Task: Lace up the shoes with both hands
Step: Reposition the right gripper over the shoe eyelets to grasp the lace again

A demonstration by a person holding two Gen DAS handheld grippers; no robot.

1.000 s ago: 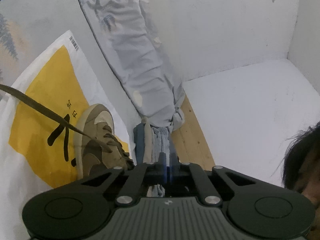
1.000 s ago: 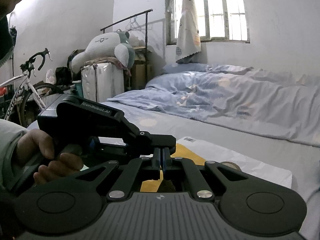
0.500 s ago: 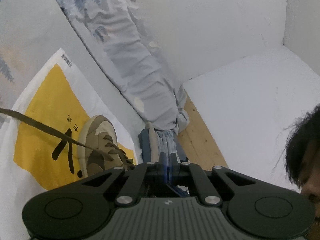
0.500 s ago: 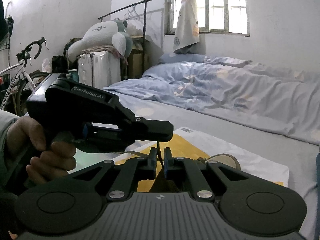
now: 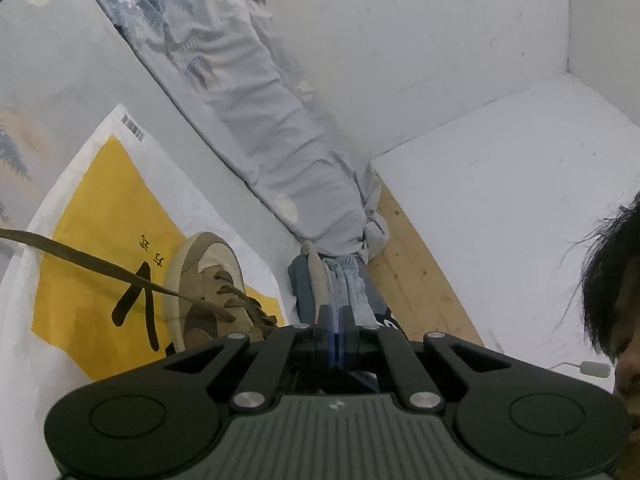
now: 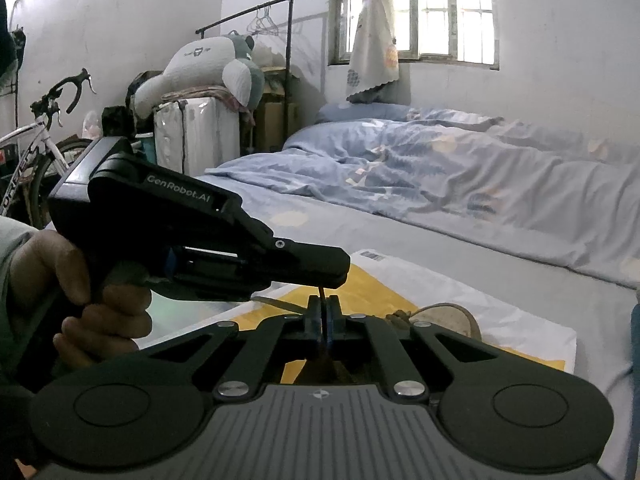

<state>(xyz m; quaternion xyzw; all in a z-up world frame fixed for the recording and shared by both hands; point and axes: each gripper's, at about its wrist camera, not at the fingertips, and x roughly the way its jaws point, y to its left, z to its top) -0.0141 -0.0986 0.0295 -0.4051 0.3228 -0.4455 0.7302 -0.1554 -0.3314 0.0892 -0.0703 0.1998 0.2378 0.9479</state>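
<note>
Shoe (image 5: 208, 280) on yellow bag (image 5: 100, 216) on bed. Lace (image 5: 80, 256) runs taut from eyelets toward upper left. Right gripper (image 6: 322, 316) clamped on lace, nearer; left gripper (image 5: 335, 328) closed, contents unclear.

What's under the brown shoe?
The brown shoe sits on a white and yellow bag with black writing, spread on the bed. The part of the bag right beneath the sole is covered, so I can't see it.
</note>
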